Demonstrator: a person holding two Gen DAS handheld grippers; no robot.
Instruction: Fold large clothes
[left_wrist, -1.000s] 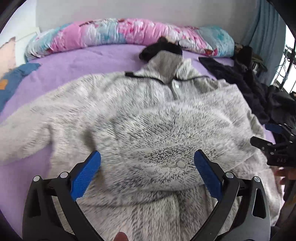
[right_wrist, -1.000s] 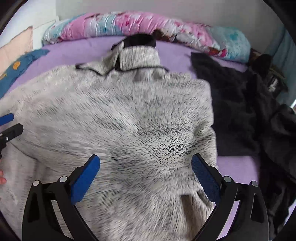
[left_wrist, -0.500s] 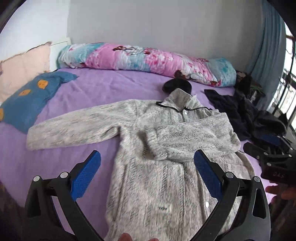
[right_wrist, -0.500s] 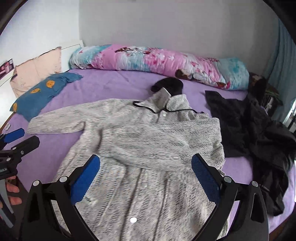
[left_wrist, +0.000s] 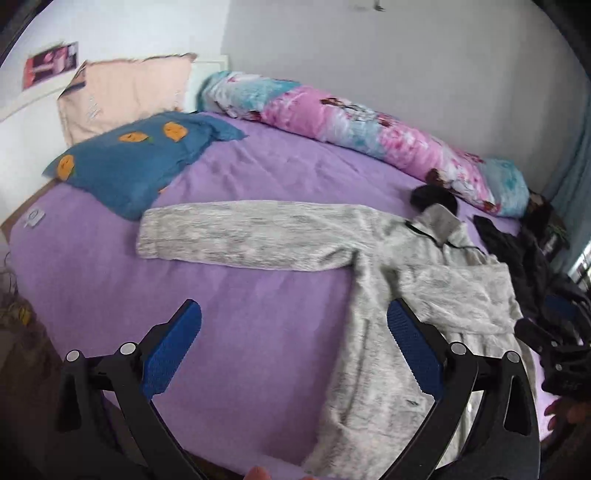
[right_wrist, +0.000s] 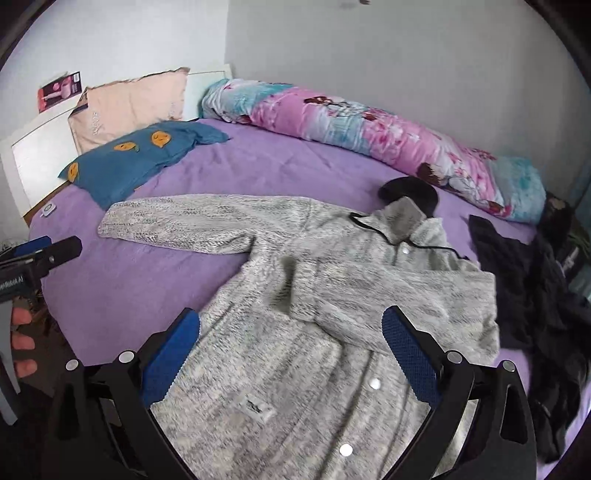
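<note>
a fuzzy grey-and-white fleece jacket with snap buttons lies spread front-up on the purple bedsheet, filling the middle of the bed. one long sleeve stretches flat toward nine o'clock, its cuff just beside a blue pillow with orange patches. the other sleeve is folded across the chest, pointing back toward the nine o'clock side. the stand-up collar points to twelve o'clock and touches a small black cloth item lying behind it.

the left gripper hangs over bare sheet at the jacket's nine o'clock edge, its blue-padded jaws wide apart and holding nothing; one pad overlaps the jacket's side seam in its own view. the right gripper hangs above the jacket's lower front, jaws likewise spread wide with nothing between them (the fabric under it looks a little blurred).

at twelve o'clock a long pink-and-turquoise printed bolster runs along the wall. a peach pillow leans at the ten o'clock corner behind the blue one. at three o'clock a heap of dark clothing lies just beside the jacket's shoulder. a small white tag-like object sits on the sheet near the nine o'clock edge.
</note>
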